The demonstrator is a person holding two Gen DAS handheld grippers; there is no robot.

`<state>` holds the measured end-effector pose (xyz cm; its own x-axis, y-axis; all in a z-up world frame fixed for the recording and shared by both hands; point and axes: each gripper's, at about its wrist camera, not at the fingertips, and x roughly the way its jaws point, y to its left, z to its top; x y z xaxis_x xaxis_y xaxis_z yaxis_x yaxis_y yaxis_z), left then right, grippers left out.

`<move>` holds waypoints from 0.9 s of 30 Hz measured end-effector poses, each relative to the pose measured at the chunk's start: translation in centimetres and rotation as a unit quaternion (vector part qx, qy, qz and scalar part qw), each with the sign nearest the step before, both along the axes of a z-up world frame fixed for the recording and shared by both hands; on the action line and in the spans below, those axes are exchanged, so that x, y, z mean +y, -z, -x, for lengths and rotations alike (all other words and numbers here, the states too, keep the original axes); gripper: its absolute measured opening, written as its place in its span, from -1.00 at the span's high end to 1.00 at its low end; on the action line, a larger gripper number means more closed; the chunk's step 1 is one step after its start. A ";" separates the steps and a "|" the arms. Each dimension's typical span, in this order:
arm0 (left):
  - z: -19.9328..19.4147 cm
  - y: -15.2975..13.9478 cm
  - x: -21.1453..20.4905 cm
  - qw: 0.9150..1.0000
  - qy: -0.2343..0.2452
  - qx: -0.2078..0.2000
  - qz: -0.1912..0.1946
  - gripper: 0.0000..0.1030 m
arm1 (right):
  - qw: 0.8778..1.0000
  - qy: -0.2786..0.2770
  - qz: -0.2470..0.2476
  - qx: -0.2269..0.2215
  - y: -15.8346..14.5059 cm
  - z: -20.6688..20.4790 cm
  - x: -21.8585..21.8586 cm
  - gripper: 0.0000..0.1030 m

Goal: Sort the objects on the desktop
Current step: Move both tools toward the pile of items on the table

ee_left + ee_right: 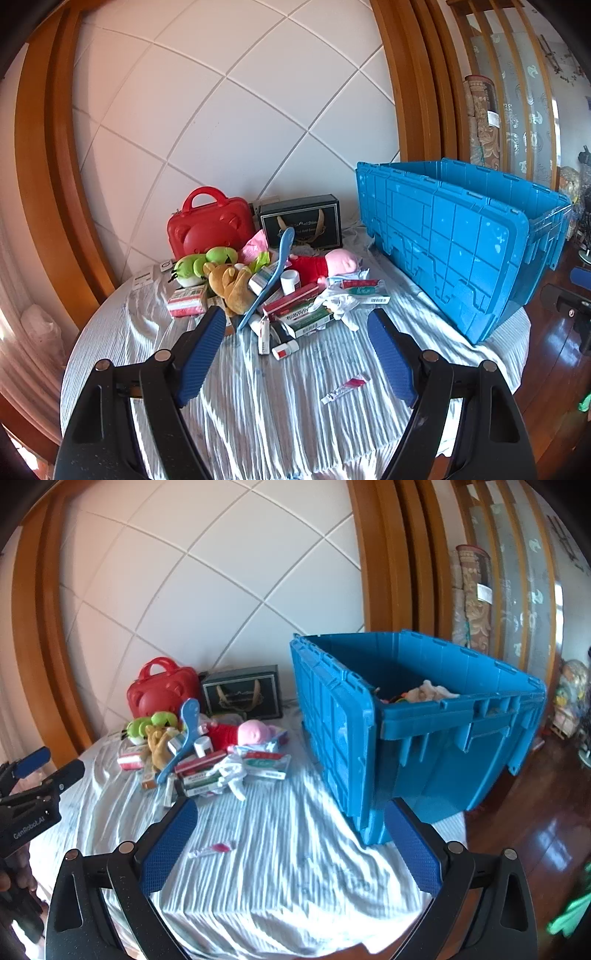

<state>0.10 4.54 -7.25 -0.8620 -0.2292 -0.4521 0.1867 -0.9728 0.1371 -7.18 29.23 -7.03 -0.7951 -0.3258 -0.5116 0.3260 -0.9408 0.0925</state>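
Both the left gripper (297, 325) and right gripper (291, 818) hang released, empty, low in frame (aimed at centre-frame clutter), big blue plastic crate (424, 746) waiting right.

One blue plastic crate (461, 251) stands on the cloth-covered table (258, 398). Three plush toys lie in the pile: a green frog (201, 264), a brown bear (231, 286) and a pink pig in red (332, 263). There is one red bear-faced case (208, 227), one dark gift box (301, 223), one blue long-handled brush (271, 277), one small white bottle (290, 281) and one small red-and-white tube (343, 389). The flat cartons overlap too much to count exactly.
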 end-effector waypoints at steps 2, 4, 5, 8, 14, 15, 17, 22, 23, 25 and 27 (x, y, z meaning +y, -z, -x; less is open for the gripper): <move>-0.2 1.3 -0.5 1.000 -0.013 -0.012 0.009 -0.53 | 1.000 -0.011 -0.007 -0.004 0.8 0.2 -0.5 -0.99; -0.4 2.5 -1.3 0.999 -0.020 -0.027 0.009 -0.53 | 1.000 -0.024 -0.010 -0.013 1.4 0.5 -1.1 -0.99; -0.4 3.1 -1.8 0.999 -0.027 -0.035 0.008 -0.53 | 0.999 -0.033 -0.013 -0.016 1.6 0.7 -1.5 -0.99; -0.1 4.4 -3.6 0.997 -0.048 -0.054 0.003 -0.53 | 0.997 -0.060 -0.027 -0.033 2.4 1.7 -3.0 -0.99; 2.0 6.2 -7.5 0.995 -0.067 -0.075 0.012 -0.53 | 0.994 -0.094 -0.026 -0.052 4.0 3.7 -7.0 -0.99; 2.5 6.4 -8.2 0.995 -0.065 -0.076 0.009 -0.53 | 0.993 -0.097 -0.026 -0.056 4.2 4.2 -7.8 -0.99; 3.6 7.0 -9.7 0.995 -0.060 -0.079 0.009 -0.53 | 0.992 -0.100 -0.028 -0.067 4.6 5.3 -9.4 -0.99; 6.7 8.2 -13.7 0.994 -0.046 -0.098 0.011 -0.53 | 0.990 -0.095 -0.046 -0.091 6.1 8.7 -14.2 -0.99; 7.4 8.3 -14.5 0.994 -0.045 -0.100 0.012 -0.53 | 0.990 -0.094 -0.047 -0.093 6.3 9.3 -15.2 -0.99; 8.7 8.3 -16.1 0.994 -0.040 -0.102 0.012 -0.53 | 0.989 -0.092 -0.051 -0.099 6.8 10.2 -17.0 -0.99; 10.0 8.3 -17.4 0.995 -0.031 -0.098 0.014 -0.53 | 0.989 -0.088 -0.055 -0.104 7.3 11.1 -18.8 -0.99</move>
